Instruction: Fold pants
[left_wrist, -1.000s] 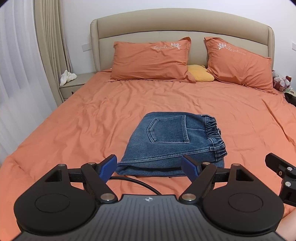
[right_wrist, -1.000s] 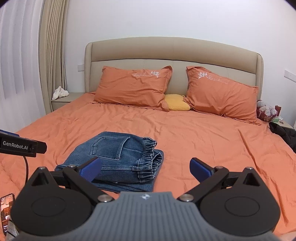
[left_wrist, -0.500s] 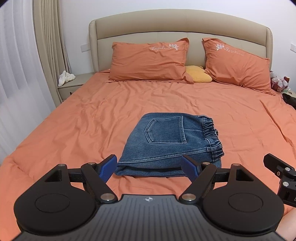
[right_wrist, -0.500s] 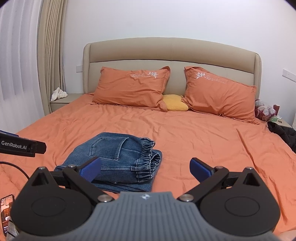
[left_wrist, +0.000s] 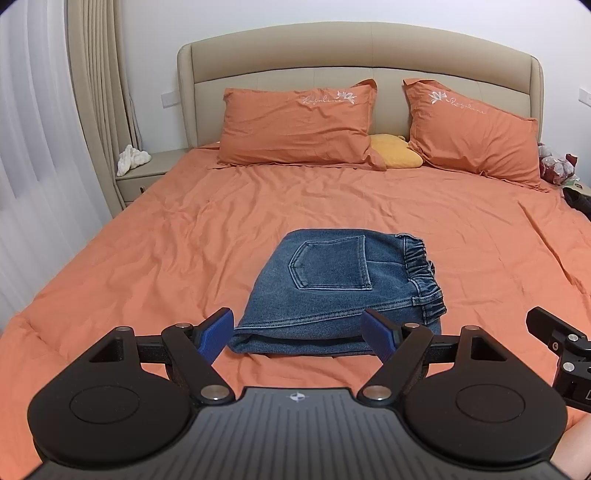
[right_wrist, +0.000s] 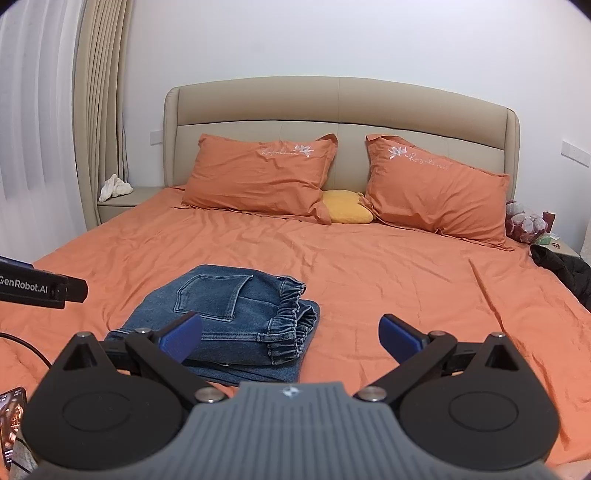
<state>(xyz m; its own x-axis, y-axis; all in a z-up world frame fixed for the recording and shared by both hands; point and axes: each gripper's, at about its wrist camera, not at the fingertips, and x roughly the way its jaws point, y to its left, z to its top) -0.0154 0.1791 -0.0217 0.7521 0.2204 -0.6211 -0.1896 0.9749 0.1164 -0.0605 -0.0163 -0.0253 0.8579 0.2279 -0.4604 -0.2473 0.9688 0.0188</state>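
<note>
One pair of denim pants (left_wrist: 343, 291) is seen lying in the lower middle of the left wrist view, on the orange bedsheet (left_wrist: 147, 258) near the foot of the bed. The pants are folded into a compact stack of several layers, with a back pocket facing up and the elastic waistband bunched along the stack's right side. The folding is judged to be finished or all but finished; at most, a slight squaring of the lowest layer, which sticks out at the near right corner in the right wrist view, could be left.

The left gripper (left_wrist: 297, 332) is held with its blue pads wide apart, just in front of the stack's near edge, and nothing is clamped. The right gripper (right_wrist: 290, 332) is likewise spread wide and empty, with the stack behind its left pad.

Farther out, two orange pillows (left_wrist: 299, 125) are counted against one beige headboard (left_wrist: 362, 48), with one small yellow cushion (left_wrist: 395, 155) between them. One nightstand (left_wrist: 147, 177) stands at the left, bearing one white object too small to be identified.
</note>
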